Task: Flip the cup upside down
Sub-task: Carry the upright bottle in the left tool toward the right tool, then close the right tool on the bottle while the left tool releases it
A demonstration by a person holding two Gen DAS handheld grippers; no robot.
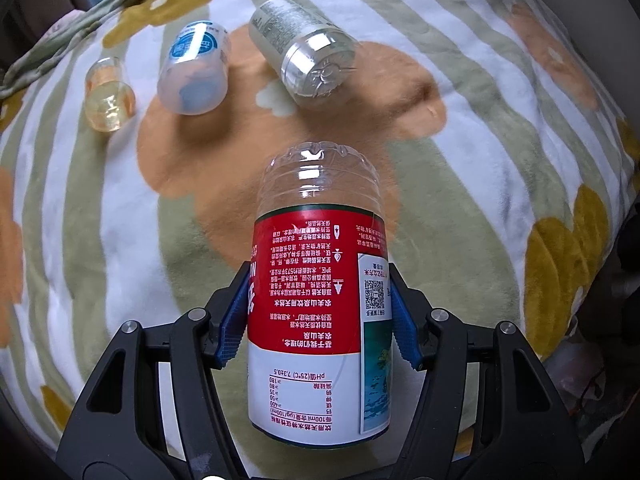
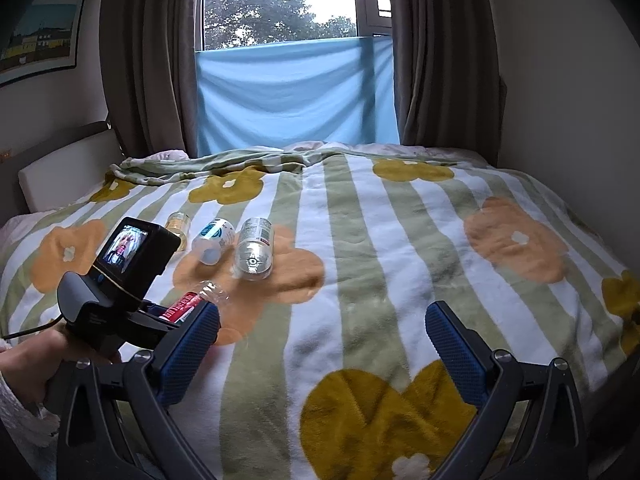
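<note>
Between the blue ribbed pads (image 1: pixel 230 320) of the left gripper (image 1: pixel 318 314) sits the cup (image 1: pixel 320 300), a clear cut-off plastic bottle with a red and white label, pinched on both sides around its labelled middle. Its closed, ridged base points away toward the far side, its print reads upside down, and it is held above a striped blanket (image 1: pixel 500 160) patterned with orange and mustard flowers. Farther off on the blanket lie three more containers on their sides: a small amber cup (image 1: pixel 108 94) at far left, a frosted blue-labelled cup (image 1: pixel 194 68) beside it, and a silver-labelled clear cup (image 1: pixel 304 46) to the right. The right gripper (image 2: pixel 320 340) has its blue pads spread wide apart, holding nothing, over the near part of the blanket. At the near left of that view a hand (image 2: pixel 28 364) grips the left tool's handle. Beyond the bed are brown curtains (image 2: pixel 152 60) and a window (image 2: pixel 280 0)
</note>
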